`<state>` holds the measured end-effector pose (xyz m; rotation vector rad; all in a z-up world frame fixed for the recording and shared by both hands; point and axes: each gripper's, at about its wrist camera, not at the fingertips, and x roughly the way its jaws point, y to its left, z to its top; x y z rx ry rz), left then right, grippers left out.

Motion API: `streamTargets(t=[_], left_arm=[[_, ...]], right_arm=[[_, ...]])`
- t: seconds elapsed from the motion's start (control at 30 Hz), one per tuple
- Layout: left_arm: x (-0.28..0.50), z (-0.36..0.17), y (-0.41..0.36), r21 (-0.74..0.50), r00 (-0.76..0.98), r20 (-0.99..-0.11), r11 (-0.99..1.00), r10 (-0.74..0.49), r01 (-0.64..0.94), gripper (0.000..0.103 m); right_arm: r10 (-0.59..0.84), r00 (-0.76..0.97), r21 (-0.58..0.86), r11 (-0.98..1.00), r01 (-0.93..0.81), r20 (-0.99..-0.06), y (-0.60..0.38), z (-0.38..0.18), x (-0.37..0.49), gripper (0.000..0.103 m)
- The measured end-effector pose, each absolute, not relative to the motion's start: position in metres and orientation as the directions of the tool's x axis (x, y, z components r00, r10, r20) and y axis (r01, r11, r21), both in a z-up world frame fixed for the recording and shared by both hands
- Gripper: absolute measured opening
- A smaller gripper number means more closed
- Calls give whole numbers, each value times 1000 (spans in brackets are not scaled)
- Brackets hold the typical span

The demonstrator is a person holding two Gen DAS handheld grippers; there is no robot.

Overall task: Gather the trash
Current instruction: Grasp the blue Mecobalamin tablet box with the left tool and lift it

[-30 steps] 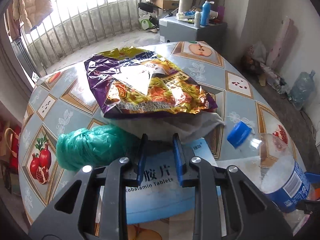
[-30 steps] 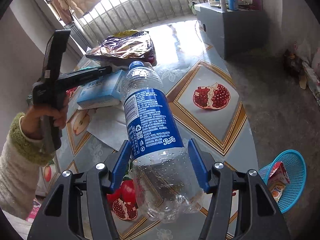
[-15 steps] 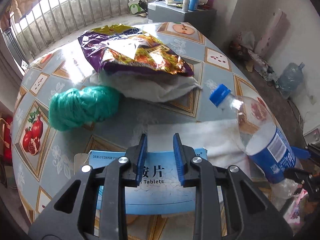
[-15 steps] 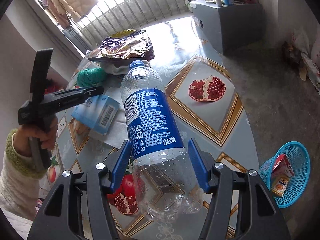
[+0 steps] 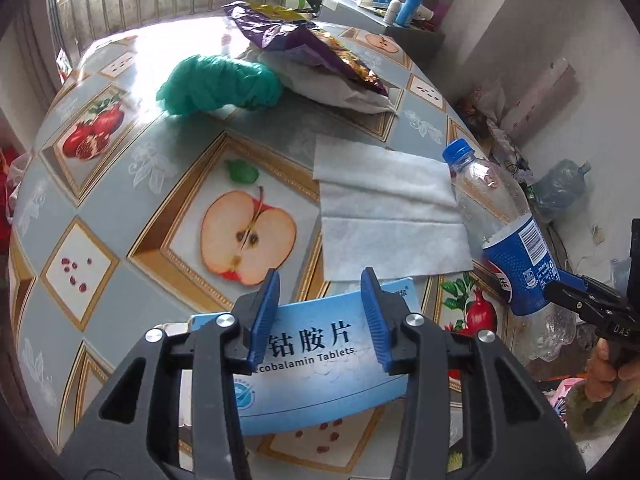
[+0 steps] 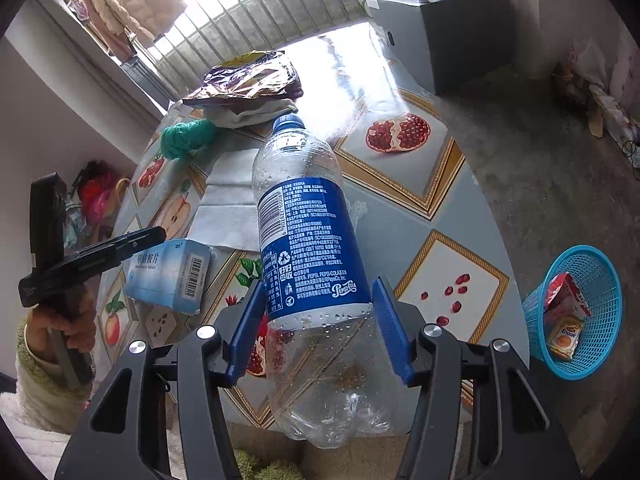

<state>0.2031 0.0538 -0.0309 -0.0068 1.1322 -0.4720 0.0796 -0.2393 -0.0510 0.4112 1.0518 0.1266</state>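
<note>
A clear Pepsi bottle (image 6: pixel 304 232) with a blue label and cap hangs over the table edge, my right gripper (image 6: pixel 318 284) shut on its lower body and its jaws closing a little tighter. My left gripper (image 5: pixel 320 276) is over the near part of the table. Its jaws are opening, and the light blue tablet box (image 5: pixel 316 384) sits just beyond the pads with no pad pressing on it. In the right wrist view the box (image 6: pixel 168 276) is tilted under the left gripper's tip. A blue mesh basket (image 6: pixel 536 320) holding wrappers stands on the floor at the right.
On the fruit-patterned round table (image 5: pixel 120 184) lie a white tissue sheet (image 5: pixel 384 216), a crumpled green plastic bag (image 5: pixel 216 84) and a purple-and-gold snack bag (image 5: pixel 312 48) on white paper. A grey cabinet (image 6: pixel 452 36) stands beyond the table. A hand in a pale sleeve (image 6: pixel 44 364) holds the left gripper.
The left gripper has pulled back across the table with the box, away from the snack bag and green bag, and its jaws have widened. The right gripper keeps the bottle and has drifted slightly.
</note>
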Motion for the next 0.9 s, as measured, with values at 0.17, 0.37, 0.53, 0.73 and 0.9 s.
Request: streamTargets(t=[0.17, 0.37, 0.53, 0.73, 0.9], left_arm=[[182, -31, 82, -319, 339, -850, 907, -402, 277, 54], [147, -5, 95, -295, 454, -767, 877, -454, 379, 74], [113, 8, 63, -108, 426, -752, 731, -503, 673, 86], [95, -26, 32, 221, 459, -822, 555, -336, 802, 89], [117, -48, 32, 251, 453, -872, 627, -184, 737, 90]], right_arm=[[325, 492, 427, 898, 107, -808, -237, -53, 72, 54], [331, 494, 436, 893, 111, -804, -233, -53, 67, 54], [330, 498, 435, 894, 110, -802, -231, -53, 65, 54], [326, 501, 433, 894, 112, -802, -230, -53, 65, 54], [332, 504, 442, 890, 113, -798, -232, -53, 65, 54]])
